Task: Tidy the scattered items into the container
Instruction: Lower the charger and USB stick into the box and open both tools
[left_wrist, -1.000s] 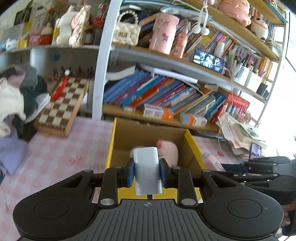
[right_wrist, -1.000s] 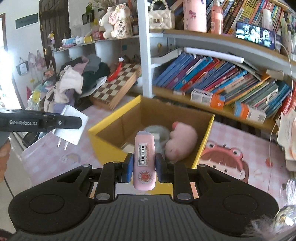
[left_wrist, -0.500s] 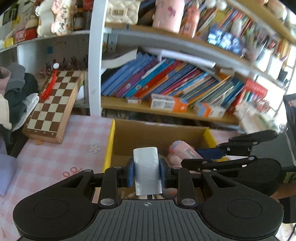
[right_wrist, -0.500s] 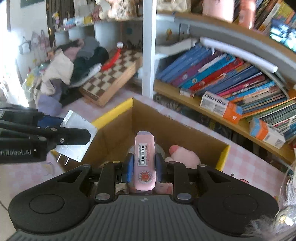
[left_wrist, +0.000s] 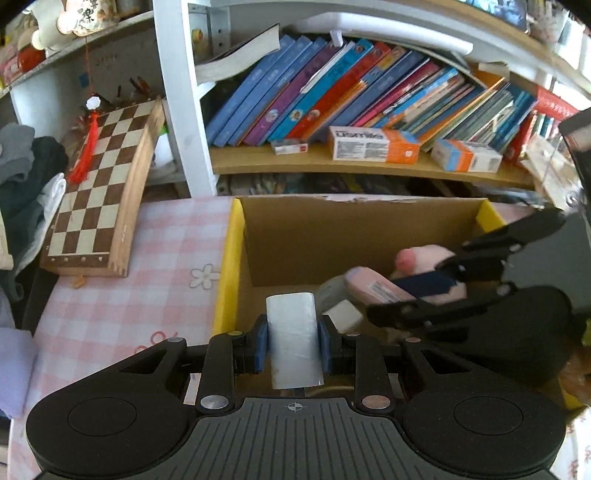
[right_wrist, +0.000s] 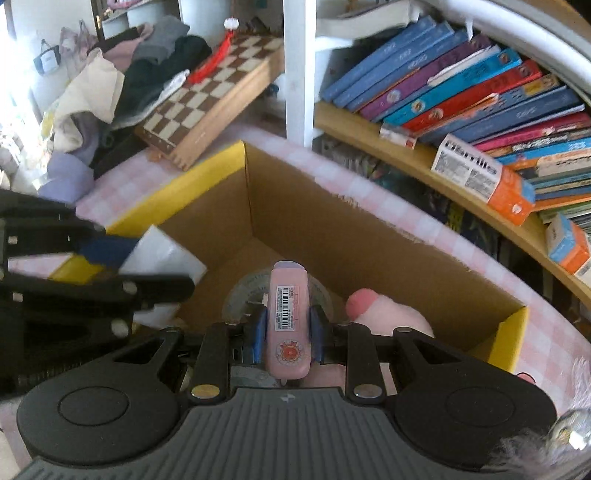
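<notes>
My left gripper is shut on a white plug adapter and holds it over the near edge of the open cardboard box with yellow flaps. My right gripper is shut on a pink tube with a barcode label, held inside the box opening. A pink plush toy and a grey round item lie in the box. The right gripper also shows in the left wrist view, and the left gripper shows in the right wrist view.
The box sits on a pink checked tablecloth. A wooden chessboard leans at the left beside a clothes pile. A bookshelf with leaning books and orange cartons stands right behind the box.
Both grippers have moved forward and down towards the box, each still holding its item. The right gripper's pink tube is now inside the box opening.
</notes>
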